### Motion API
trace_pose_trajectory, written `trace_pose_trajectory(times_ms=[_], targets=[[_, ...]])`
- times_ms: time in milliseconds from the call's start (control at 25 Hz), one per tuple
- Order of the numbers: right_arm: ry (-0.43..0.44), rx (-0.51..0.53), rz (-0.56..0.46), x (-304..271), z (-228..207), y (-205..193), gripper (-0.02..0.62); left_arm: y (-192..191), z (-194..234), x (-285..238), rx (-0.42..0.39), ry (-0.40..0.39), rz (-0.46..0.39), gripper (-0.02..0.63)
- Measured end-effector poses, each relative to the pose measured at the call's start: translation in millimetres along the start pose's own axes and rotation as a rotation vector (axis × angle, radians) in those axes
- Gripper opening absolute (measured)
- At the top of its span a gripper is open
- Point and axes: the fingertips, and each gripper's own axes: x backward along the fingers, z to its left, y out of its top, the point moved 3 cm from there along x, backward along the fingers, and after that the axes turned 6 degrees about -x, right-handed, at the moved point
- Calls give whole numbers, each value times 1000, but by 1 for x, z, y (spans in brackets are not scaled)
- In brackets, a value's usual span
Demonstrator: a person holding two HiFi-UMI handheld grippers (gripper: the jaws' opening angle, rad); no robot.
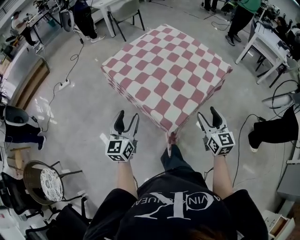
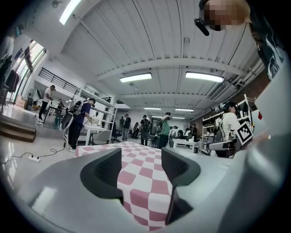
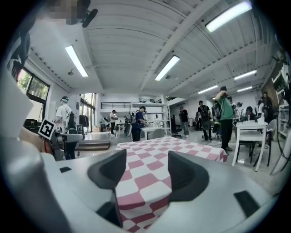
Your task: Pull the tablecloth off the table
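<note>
A red-and-white checked tablecloth [image 1: 168, 70] covers a square table and hangs down its sides, with one corner pointing toward me. My left gripper [image 1: 128, 117] is open, just short of the cloth's near-left hanging side. Just off the near-right side, my right gripper [image 1: 208, 115] is also open. In the left gripper view the cloth [image 2: 145, 186] shows in the gap of the left gripper [image 2: 142, 159], with no pad pressing on it. The right gripper view shows the cloth [image 3: 143, 182] the same way between the spread fingers of the right gripper [image 3: 146, 166].
A power strip and cable [image 1: 63, 84] lie on the floor at the left. A chair with a round cushion [image 1: 47, 183] stands near left. White tables [image 1: 267, 44] and cables are at the right, a chair [image 1: 126, 14] behind the table. Several people stand around the room.
</note>
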Motion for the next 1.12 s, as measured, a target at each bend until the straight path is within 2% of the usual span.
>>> trace_pose_trajectory(times_ms=[280, 640, 920, 1120], targets=[[50, 11, 64, -86, -33, 8, 258, 0, 31, -83, 17, 13, 28, 268], [40, -49, 142, -152, -90, -2, 262, -16, 52, -173, 57, -3, 101, 288], [43, -69, 254, -190, -132, -28, 274, -44, 69, -208, 52, 9, 221, 324], [11, -93, 314, -215, -167, -38, 284, -69, 92, -204, 57, 26, 321, 348]])
